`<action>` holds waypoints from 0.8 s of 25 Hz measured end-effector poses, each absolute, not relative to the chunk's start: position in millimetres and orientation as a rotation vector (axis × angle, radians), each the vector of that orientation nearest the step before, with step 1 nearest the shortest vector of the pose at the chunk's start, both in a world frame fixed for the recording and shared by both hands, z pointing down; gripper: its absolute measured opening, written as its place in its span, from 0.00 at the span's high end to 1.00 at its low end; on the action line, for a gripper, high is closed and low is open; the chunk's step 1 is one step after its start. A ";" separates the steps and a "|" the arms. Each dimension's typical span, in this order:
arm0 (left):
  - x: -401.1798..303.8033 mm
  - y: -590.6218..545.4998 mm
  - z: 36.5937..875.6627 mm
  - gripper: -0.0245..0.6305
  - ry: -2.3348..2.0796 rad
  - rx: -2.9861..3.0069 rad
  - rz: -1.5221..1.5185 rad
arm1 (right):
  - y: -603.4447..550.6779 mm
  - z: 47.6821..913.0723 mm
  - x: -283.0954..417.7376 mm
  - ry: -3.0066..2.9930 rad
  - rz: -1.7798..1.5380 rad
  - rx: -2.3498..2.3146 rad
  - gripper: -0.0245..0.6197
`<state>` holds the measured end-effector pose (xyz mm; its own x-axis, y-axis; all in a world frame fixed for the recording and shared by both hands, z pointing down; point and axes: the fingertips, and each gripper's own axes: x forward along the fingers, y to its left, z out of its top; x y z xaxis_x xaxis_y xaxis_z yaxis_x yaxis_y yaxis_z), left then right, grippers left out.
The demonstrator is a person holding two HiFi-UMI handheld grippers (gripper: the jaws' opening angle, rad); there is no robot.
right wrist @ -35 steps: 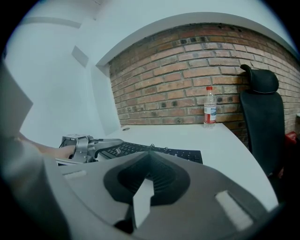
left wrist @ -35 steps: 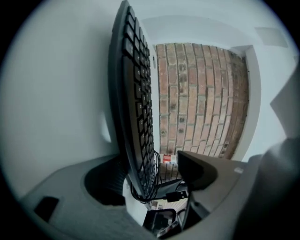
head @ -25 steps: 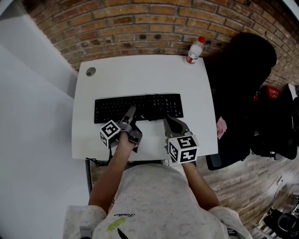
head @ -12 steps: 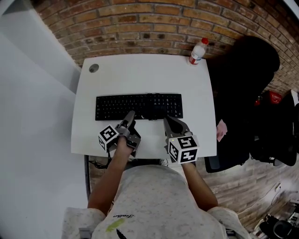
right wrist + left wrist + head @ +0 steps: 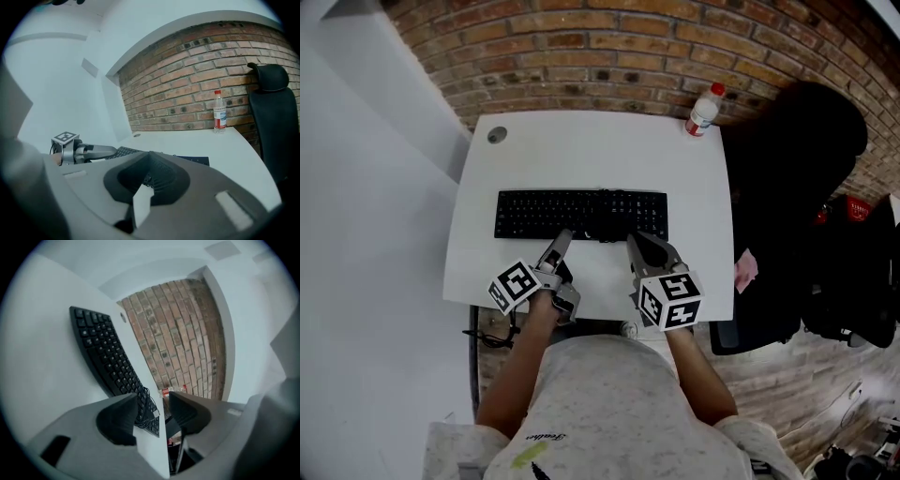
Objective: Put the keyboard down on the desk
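Observation:
The black keyboard (image 5: pixel 581 214) lies flat on the white desk (image 5: pixel 600 150), also seen slanting in the left gripper view as the keyboard (image 5: pixel 105 355). My left gripper (image 5: pixel 563 236) hovers at its near edge, rolled on its side. Its jaws have just been closing, but the left gripper (image 5: pixel 153 402) still shows a gap with nothing held in it. Through that gap I see only the desk edge and the keyboard's cable. My right gripper (image 5: pixel 634 242) points at the keyboard's near right part. In its own view the right gripper (image 5: pixel 150 157) has its pads meeting, with nothing held.
A plastic bottle with a red cap (image 5: pixel 703 110) stands at the desk's far right corner, against the brick wall. A round cable hole (image 5: pixel 496 135) sits at the far left corner. A black chair (image 5: pixel 797 197) stands right of the desk.
The left gripper has drawn back a little toward the desk's front edge, risen and rolled, and its marker cube now sits lower left. The keyboard and right gripper have stayed put.

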<state>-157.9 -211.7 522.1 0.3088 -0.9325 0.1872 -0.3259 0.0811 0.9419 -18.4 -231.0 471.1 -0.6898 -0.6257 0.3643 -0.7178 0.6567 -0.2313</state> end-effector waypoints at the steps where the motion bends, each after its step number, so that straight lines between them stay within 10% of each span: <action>1: -156.5 -212.4 515.9 0.67 -1.245 1.511 -0.665 | -230.7 468.0 -18.4 -2.632 0.523 1.081 0.95; 20: -115.5 -223.0 473.6 0.97 -1.598 2.181 0.043 | -232.0 449.1 1.5 -2.641 0.451 1.140 0.95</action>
<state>-115.5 -223.0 473.6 0.3336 -0.9018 0.2747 -0.9152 -0.2399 0.3240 1.5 -232.0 449.1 -0.6712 -0.6656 0.3264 -0.7362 0.6502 -0.1879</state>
